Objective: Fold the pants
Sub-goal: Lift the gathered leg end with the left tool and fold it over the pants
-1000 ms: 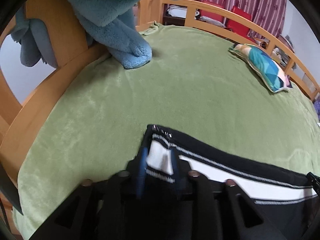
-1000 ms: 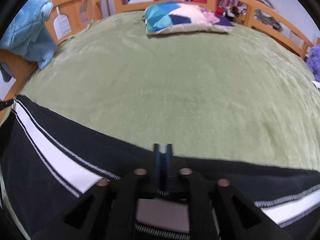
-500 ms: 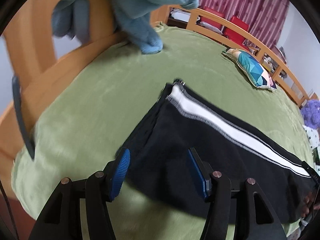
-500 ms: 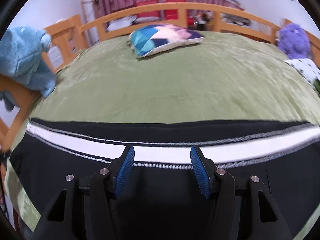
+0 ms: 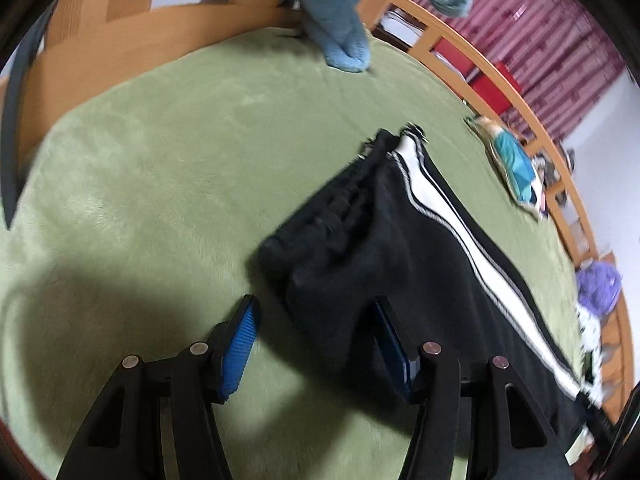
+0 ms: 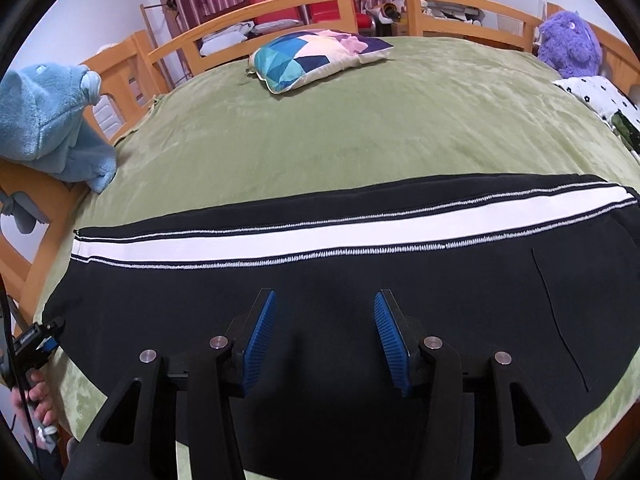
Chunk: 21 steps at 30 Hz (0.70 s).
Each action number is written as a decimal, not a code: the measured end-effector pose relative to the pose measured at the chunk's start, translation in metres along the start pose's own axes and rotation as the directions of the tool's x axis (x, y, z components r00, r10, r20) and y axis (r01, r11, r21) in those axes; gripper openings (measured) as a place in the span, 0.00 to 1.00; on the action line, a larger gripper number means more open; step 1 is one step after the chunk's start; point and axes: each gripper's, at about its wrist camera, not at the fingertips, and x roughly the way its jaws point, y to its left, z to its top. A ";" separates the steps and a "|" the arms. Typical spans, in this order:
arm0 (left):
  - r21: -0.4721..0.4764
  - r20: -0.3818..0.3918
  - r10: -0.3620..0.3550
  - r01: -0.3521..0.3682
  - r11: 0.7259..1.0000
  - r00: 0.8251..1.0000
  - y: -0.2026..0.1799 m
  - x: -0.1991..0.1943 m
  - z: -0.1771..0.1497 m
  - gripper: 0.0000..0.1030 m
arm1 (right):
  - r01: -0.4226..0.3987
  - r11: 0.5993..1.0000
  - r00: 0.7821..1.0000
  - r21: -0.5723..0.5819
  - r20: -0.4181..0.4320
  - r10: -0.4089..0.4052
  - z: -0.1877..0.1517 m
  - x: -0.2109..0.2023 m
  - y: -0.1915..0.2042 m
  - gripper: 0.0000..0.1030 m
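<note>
Lying flat across the near part of the green blanket (image 6: 360,128), the black pants (image 6: 320,280) show a white side stripe (image 6: 280,240) running left to right. Right gripper (image 6: 325,336) hovers over the dark fabric, jaws spread wide, holding nothing. Left gripper (image 5: 316,336) is also released, jaws apart around the bunched end of the pants (image 5: 360,240); contact probably none, view blurry. Patterned pillow (image 6: 316,56) sits far, blue towel (image 6: 52,120) on the left rail, purple plush toy (image 6: 568,44) far right.
</note>
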 end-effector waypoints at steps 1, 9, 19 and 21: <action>-0.013 0.005 -0.006 0.006 1.000 1.000 0.002 0.003 0.002 0.53 | 0.004 1.000 1.000 -0.003 -0.006 -0.004 -0.001 0.000 0.002 0.50; -0.019 -0.014 -0.018 0.018 1.000 1.000 -0.005 0.010 0.012 0.23 | 0.010 0.999 0.999 -0.045 -0.037 -0.012 -0.014 -0.006 0.004 0.50; 0.101 0.093 0.086 -0.096 0.990 0.992 -0.058 -0.040 0.014 0.18 | -0.006 0.999 1.000 -0.049 0.023 0.007 -0.028 -0.043 -0.020 0.47; 0.147 0.117 0.090 -0.107 0.983 0.989 -0.080 -0.054 0.013 0.17 | 0.012 0.999 0.999 -0.049 0.036 -0.010 -0.032 -0.050 -0.029 0.47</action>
